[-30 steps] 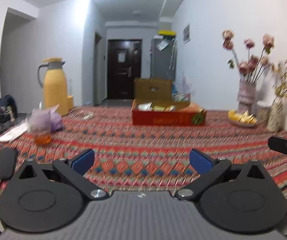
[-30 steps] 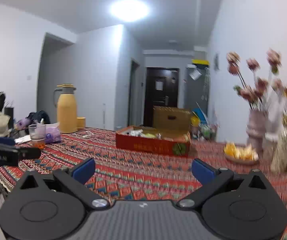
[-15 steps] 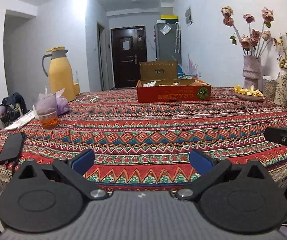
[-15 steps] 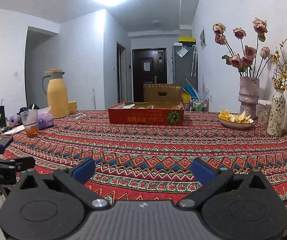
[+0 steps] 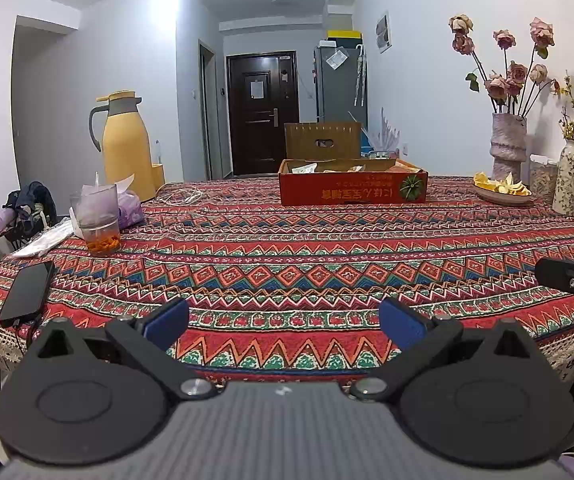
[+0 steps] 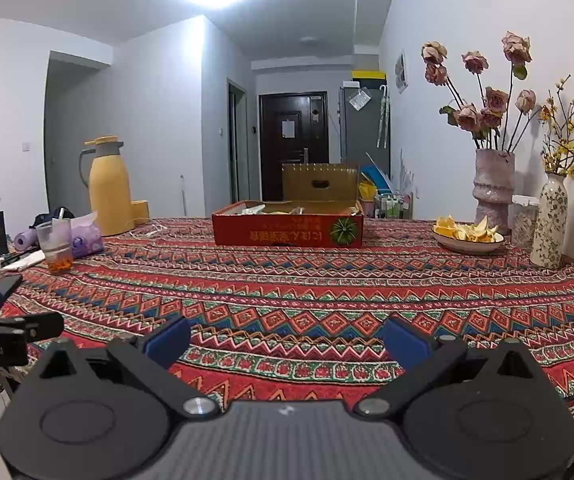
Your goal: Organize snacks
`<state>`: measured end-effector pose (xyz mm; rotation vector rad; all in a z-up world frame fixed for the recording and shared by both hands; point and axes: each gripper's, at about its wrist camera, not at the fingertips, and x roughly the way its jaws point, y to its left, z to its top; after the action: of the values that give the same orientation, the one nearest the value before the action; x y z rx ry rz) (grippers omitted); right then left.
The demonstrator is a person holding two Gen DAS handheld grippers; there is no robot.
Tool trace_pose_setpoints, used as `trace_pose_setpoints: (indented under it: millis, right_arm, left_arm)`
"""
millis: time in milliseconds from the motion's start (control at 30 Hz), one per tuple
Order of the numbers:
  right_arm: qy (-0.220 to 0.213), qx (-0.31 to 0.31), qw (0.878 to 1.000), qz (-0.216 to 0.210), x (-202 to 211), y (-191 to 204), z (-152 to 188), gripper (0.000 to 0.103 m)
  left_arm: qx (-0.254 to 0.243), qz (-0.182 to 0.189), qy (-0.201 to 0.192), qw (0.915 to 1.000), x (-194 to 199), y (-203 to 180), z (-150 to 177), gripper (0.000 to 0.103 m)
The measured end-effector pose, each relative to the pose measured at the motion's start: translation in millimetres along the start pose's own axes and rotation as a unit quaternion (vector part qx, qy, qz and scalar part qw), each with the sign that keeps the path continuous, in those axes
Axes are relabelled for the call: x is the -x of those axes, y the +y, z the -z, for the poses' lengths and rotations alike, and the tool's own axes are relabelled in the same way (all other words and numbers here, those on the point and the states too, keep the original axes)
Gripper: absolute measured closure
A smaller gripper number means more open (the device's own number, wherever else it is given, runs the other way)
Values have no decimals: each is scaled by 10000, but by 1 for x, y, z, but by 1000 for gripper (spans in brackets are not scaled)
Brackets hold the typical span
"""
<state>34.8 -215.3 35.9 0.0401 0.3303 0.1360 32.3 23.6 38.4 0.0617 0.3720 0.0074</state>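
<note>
A red cardboard box (image 5: 353,187) with snack packets inside stands at the far side of the patterned tablecloth (image 5: 287,264); it also shows in the right wrist view (image 6: 288,230). Its brown lid stands up behind it. My left gripper (image 5: 284,322) is open and empty above the table's near edge. My right gripper (image 6: 287,340) is open and empty, also at the near edge. Each gripper shows at the side of the other's view. Both are far from the box.
A yellow thermos (image 5: 125,142), a plastic cup (image 5: 97,220), a purple tissue pack and a black phone (image 5: 27,292) lie at the left. A plate of orange peel (image 6: 467,234) and two flower vases (image 6: 493,188) stand at the right by the wall.
Both grippers have drawn back from over the table to its near edge and levelled out. Both stayed open and empty.
</note>
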Motion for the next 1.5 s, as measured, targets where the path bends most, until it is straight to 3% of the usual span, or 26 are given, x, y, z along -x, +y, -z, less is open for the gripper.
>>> trace_pose_setpoints:
  millis: [1500]
  right_arm:
    - [30, 25, 10000, -35, -2, 2, 4, 0]
  left_arm:
    - [-83, 83, -147, 9998, 7, -2, -2, 0]
